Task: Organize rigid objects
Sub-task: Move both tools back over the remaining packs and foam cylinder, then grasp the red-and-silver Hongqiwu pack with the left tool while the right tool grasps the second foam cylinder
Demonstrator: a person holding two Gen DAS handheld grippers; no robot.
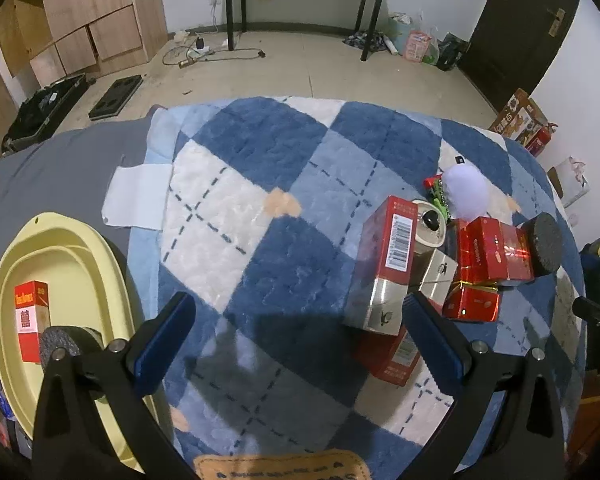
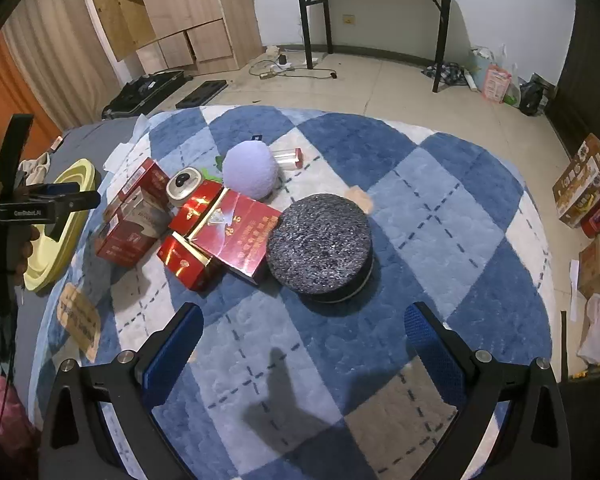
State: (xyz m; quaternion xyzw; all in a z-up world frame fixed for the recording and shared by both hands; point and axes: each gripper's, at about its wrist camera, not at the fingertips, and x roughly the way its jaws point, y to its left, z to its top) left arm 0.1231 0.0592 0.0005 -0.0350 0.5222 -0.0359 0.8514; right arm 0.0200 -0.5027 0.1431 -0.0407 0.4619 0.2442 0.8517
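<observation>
Several red boxes (image 2: pixel 236 232) lie piled on the blue checked rug (image 2: pixel 440 200), with a round dark speckled tin (image 2: pixel 320 244) to their right and a lilac plush ball (image 2: pixel 250 176) behind. In the left wrist view the pile (image 1: pixel 388 256) sits at the right, by the right finger. A yellow tub (image 1: pixel 76 248) at the left holds a red box (image 1: pixel 30 320) and a dark round tin (image 1: pixel 58 344). My left gripper (image 1: pixel 296 340) is open and empty over the rug. My right gripper (image 2: pixel 300 344) is open and empty, just short of the dark tin.
A small round tin with a black knob (image 2: pixel 184 186) and a clear jar with a red cap (image 2: pixel 288 158) lie by the pile. The left gripper tool (image 2: pixel 40 208) shows at the right view's left edge, over the tub (image 2: pixel 72 216). Floor clutter, cabinets and a black table stand beyond.
</observation>
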